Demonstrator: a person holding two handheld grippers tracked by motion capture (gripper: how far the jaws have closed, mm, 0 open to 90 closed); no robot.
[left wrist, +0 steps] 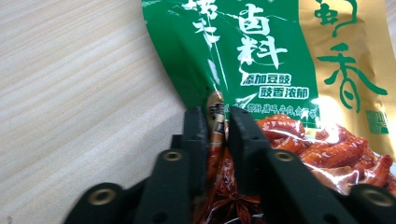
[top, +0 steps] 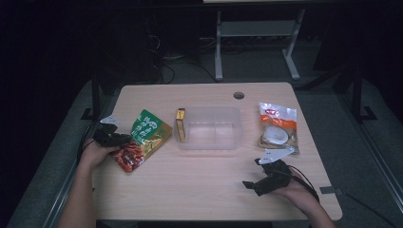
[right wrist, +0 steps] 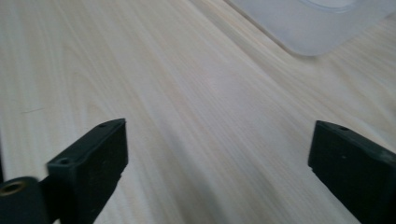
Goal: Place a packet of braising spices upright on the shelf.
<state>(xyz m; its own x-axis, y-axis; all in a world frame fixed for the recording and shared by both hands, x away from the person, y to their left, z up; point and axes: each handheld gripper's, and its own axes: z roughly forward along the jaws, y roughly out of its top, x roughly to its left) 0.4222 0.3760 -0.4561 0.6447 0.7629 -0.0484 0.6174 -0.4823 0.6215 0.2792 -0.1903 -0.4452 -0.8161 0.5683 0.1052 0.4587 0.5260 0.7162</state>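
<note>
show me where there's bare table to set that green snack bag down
Bare wood runs along the near edge, between the left tongs holding the green snack bag and the right tongs. The far strip behind the clear tub is free. Mid-table is crowded: yellow box, tub, white pouch.

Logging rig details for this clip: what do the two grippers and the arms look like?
Both grippers, left and right, are black with two blocky jaws and brass-coloured screws. Each carries a grey three-cornered plate on top, and a black cable trails from the right one. The forearms are bare, no sleeves.

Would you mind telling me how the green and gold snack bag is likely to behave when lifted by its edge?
The snack bag will probably sag, since the left claw pinches only a fold of thin film. Its glossy surface may slip. It looks light for its size.
</note>
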